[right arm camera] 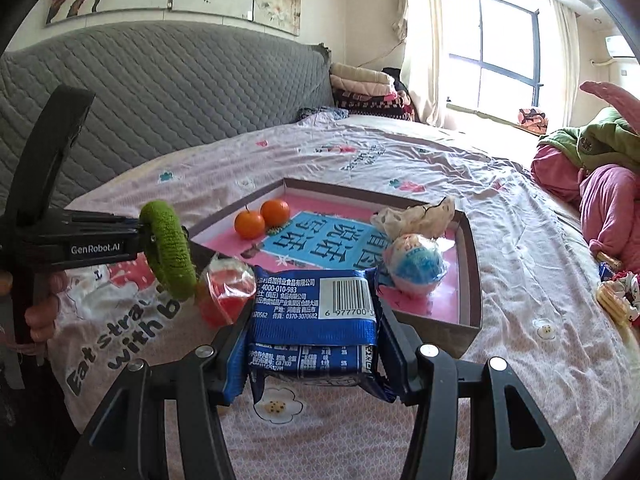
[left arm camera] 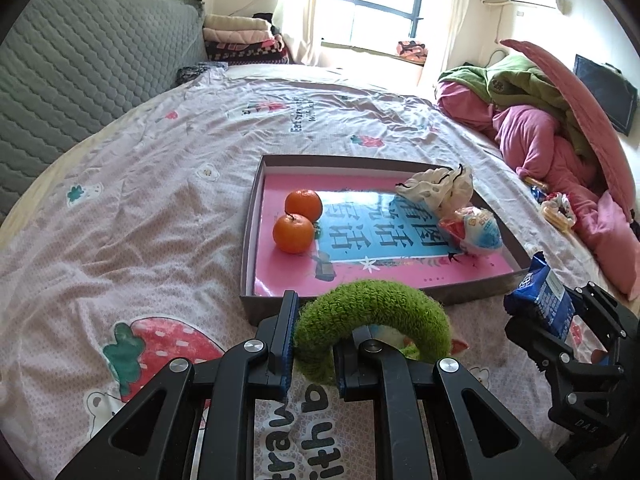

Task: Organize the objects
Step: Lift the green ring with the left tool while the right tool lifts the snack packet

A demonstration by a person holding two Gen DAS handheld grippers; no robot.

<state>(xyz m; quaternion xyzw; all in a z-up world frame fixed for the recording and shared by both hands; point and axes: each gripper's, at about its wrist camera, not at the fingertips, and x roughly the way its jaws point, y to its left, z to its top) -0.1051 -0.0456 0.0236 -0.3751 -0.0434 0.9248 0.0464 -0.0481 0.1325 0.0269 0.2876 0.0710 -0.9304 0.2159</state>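
Fingers of the left gripper [left arm camera: 310, 344], marked "GenRobot.AI", pinch a green scrunchie [left arm camera: 372, 312]; right gripper [right arm camera: 312, 344] fingers clamp a barcoded blue packet [right arm camera: 312, 312].

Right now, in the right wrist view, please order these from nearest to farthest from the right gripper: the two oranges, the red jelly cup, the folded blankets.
1. Red jelly cup, just ahead, left.
2. Two oranges, tray's far-left corner.
3. Folded blankets, beside the headboard.

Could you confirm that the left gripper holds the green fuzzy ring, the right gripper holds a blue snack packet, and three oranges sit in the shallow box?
Not quite: the shallow box holds two oranges, not three, as the left wrist view shows. The rest stands: the left gripper is shut on the green fuzzy ring, and the right gripper grips the blue snack packet.
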